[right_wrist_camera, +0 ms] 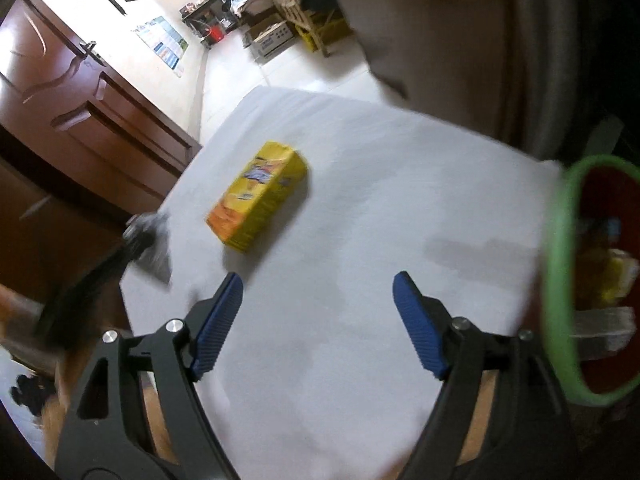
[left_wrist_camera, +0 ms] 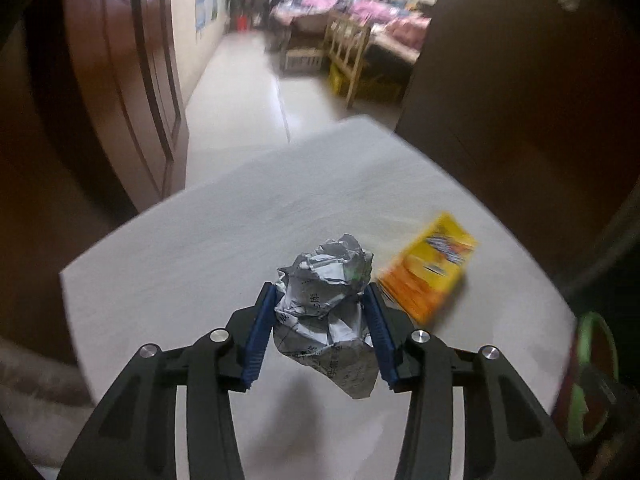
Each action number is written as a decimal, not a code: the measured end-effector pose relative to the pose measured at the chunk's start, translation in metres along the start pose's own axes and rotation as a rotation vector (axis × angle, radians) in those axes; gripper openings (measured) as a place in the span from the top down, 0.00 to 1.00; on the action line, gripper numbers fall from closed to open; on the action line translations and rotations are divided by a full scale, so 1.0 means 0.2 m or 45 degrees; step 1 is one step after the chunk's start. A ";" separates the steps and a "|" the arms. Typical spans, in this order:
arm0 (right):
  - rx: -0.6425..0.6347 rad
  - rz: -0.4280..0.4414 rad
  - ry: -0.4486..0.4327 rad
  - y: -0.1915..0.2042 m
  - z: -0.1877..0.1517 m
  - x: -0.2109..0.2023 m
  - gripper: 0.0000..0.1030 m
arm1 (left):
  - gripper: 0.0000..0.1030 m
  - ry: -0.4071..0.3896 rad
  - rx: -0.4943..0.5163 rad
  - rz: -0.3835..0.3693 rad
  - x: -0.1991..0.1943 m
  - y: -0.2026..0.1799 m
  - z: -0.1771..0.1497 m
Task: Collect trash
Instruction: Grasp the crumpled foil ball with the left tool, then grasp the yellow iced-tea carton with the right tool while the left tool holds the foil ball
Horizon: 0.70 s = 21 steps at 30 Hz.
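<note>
Between the left gripper's (left_wrist_camera: pixel 322 292) 2 blue pads (left_wrist_camera: pixel 256 340), a crumpled ball of printed paper (left_wrist_camera: pixel 326 312) is pinched above the white table (left_wrist_camera: pixel 200 240). Ahead and right lies a yellow carton (left_wrist_camera: pixel 430 266). Right gripper (right_wrist_camera: pixel 318 292) spread wide, holding nothing; carton beyond its left finger, green-rimmed bin (right_wrist_camera: pixel 560 280) at its right

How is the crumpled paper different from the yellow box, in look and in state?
The crumpled paper is grey-white, printed and irregular; the yellow box is a bright, regular carton. The paper is squeezed between the pads of the left tool; the box lies flat on the white table, held by nothing. Both are over the same table.
</note>
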State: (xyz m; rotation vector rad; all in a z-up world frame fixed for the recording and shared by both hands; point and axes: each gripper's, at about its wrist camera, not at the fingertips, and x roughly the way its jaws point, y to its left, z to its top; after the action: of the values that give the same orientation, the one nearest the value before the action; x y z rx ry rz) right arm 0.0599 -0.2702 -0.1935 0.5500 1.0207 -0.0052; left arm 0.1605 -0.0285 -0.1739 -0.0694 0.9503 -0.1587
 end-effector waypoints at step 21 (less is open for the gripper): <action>-0.046 -0.330 0.139 0.57 0.36 0.84 0.12 | 0.57 -0.198 -0.061 -0.031 -0.47 0.19 -0.12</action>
State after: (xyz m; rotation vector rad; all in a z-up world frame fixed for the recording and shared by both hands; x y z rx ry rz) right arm 0.2361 -0.1609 -0.2505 0.3856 1.1913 -0.1875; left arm 0.0904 0.0257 -0.1174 -0.1358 0.7986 -0.1507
